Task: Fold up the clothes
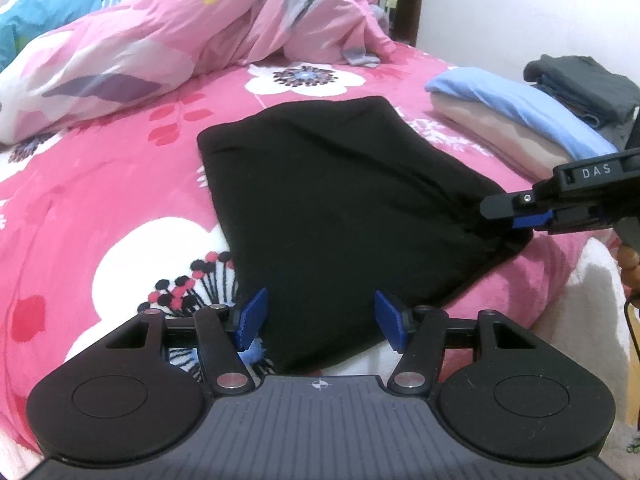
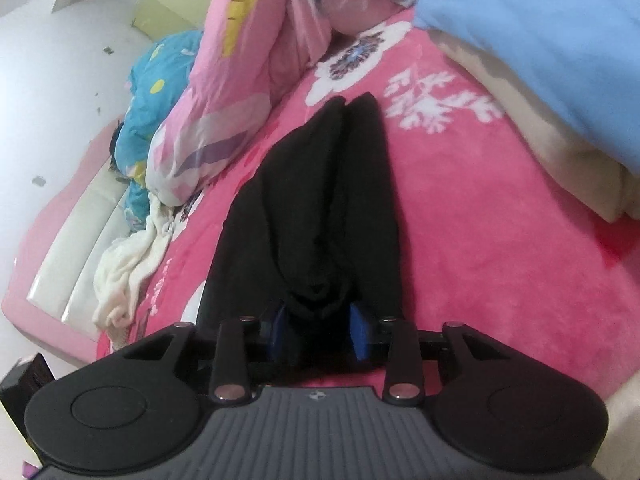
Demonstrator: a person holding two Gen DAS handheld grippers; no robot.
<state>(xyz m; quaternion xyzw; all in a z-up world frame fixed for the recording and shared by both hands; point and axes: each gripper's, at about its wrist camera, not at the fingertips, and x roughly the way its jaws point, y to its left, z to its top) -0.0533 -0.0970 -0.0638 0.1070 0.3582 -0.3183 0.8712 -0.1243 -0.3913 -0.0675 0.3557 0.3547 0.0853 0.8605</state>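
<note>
A black garment (image 1: 336, 208) lies folded flat on the pink flowered bed cover (image 1: 120, 184), near the bed's front edge. Behind it a bunched pink quilt (image 1: 208, 28) takes up the back of the bed, with a blue patterned bundle (image 1: 52, 4) beyond it at the far left. To the right of the garment sits a stack of folded clothes: a beige piece (image 1: 492, 136) at the bottom, a light blue one (image 1: 520, 108) on it, and dark grey pieces (image 1: 584, 84) further back, cut off by the frame edge. In the right wrist view a crumpled white cloth (image 2: 128, 264) hangs at the bed's left side beside a white padded rail (image 2: 68, 264). The left gripper (image 1: 320, 322) hovers over the garment's near corner with its jaws apart and nothing between the pads. The right gripper (image 2: 319, 326) is clamped on the garment's right corner, and the cloth gathers into creases running toward it. In its own view, the bunched black fabric hides most of the blue pads (image 2: 358, 330), so the exact contact is hard to make out. The hand holding the right gripper shows only as a sliver at the left view's right edge. The fisheye bends the bed's edges, and the far corners are blurred.
</note>
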